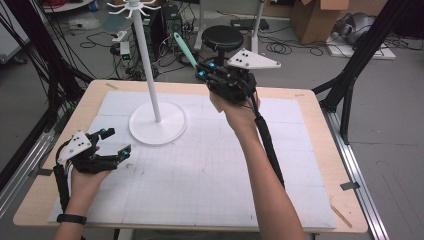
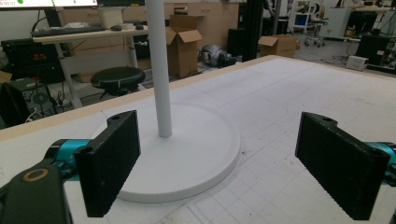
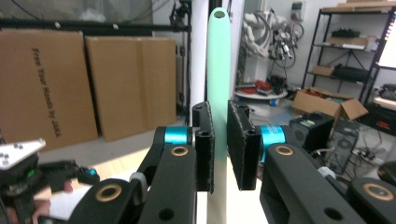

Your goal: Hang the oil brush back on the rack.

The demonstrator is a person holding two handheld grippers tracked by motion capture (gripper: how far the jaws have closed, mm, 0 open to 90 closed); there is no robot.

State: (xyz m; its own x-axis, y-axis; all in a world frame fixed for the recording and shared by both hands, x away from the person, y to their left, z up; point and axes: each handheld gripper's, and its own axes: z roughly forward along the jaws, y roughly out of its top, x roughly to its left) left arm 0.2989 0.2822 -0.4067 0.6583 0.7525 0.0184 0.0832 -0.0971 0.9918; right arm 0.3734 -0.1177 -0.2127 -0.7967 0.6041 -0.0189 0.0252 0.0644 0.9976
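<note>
A mint-green utensil handle [image 1: 185, 50] with a hole at its tip sticks up and to the left out of my right gripper [image 1: 202, 70], which is shut on it and held high over the table's far edge. In the right gripper view the handle [image 3: 218, 70] stands upright between the pads of the right gripper [image 3: 220, 140], with the stand's white pole [image 3: 200, 51] just behind. The white hook stand [image 1: 158, 123] has a round base, a thin pole and hooks on top [image 1: 134, 7]. My left gripper [image 1: 115, 146] rests open at the table's left, facing the stand base [image 2: 187, 154].
A white gridded mat [image 1: 210, 170] covers the wooden table [image 1: 320, 165]. Beyond the far edge are a black stool [image 1: 222, 37], floor cables and cardboard boxes [image 1: 312, 17]. Black frame legs [image 1: 350, 85] stand at the right. The other hand and its gripper [image 3: 28, 186] appear low left.
</note>
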